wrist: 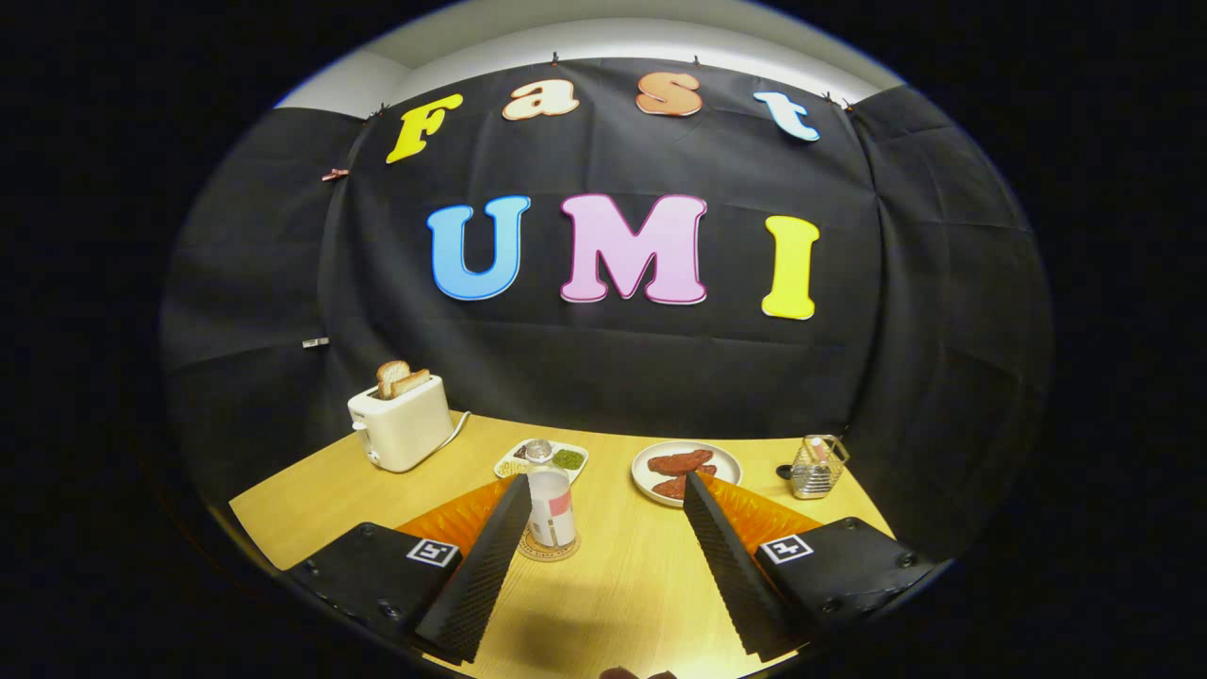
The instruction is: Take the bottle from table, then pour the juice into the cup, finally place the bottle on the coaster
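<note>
gripper: the gripper [603, 490] is spread wide with nothing between the fingers, just bare table [622, 594] in the gap, so it's released

bottle: the bottle [551, 505] stands upright on the coaster [549, 547], just ahead of the left fingertip and a hair inside it, close but I can't tell if it touches. Looks like a clear bottle with a pale label, and I honestly can't tell if there's juice in it

coaster: a round one peeking out under the bottle's base. Since that's the task's final spot, my guess is the job is either finished or the bottle just happens to start there

cup: can't pick out a cup for sure, so leaving that alone

small tray: the small tray [541, 461] sits right behind the bottle, holding something green and some darker bits

plate: the plate [686, 471] lies beyond the right fingertip with a couple of reddish patties on it

toaster: the toaster [401, 422] is back left near the wall, two slices of toast sticking up, cord trailing behind

wire basket: the wire basket [818, 467] is off to the right with small stuff inside, too tiny to name
</note>
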{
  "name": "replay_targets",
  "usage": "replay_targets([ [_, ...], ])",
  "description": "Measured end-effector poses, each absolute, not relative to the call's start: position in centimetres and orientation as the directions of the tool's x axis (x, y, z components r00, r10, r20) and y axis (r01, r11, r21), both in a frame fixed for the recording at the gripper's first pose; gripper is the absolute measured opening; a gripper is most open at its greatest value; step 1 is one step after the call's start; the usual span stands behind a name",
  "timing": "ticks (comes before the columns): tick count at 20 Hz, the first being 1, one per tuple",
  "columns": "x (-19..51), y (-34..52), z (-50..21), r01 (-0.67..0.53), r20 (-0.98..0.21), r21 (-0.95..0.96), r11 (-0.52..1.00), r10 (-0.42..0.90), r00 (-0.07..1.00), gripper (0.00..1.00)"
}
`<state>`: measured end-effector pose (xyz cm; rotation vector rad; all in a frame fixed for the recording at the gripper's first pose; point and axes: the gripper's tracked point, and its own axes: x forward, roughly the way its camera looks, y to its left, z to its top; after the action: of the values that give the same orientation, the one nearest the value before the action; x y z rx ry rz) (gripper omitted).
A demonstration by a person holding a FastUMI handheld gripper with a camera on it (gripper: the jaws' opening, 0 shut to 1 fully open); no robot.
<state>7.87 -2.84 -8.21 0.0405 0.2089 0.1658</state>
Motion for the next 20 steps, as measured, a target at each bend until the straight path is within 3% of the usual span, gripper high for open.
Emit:
replay_targets([
  [10,-1.6,-8.1,-0.3,0.068,-0.128,0.0,0.998,-0.067,0.99,0.99],
  [20,-3.2,-7.3,0.4,0.075,-0.129,0.015,0.997,-0.072,0.989,0.98],
])
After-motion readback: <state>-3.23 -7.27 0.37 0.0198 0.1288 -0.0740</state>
